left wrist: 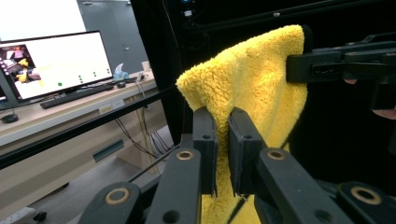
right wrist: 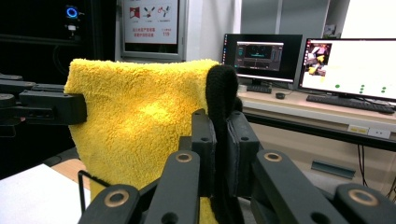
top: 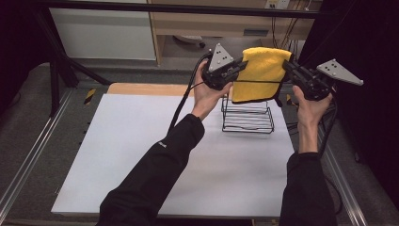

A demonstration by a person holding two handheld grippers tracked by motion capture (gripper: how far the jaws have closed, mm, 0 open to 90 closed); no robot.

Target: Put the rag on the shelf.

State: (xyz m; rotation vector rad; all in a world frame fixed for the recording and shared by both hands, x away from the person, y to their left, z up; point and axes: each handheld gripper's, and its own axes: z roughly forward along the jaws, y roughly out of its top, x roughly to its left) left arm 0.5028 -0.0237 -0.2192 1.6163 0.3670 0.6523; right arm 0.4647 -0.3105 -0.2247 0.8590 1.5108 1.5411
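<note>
**Soft towel stretched over the rack**

You hold the yellow towel (top: pixel 258 75) aloft at twelve o'clock of the wire rack (top: pixel 248 115) on the bench (top: pixel 141 150). Left tongs (top: pixel 241 66) pinch its nine o'clock edge, right tongs (top: pixel 288 66) its black-trimmed three o'clock edge. It's light, plush and floppy; keep gripping the top corners.

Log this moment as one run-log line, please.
left gripper: shut on yellow cloth | right gripper: shut on yellow cloth | cloth: folded, held above wire rack | table: white
</note>
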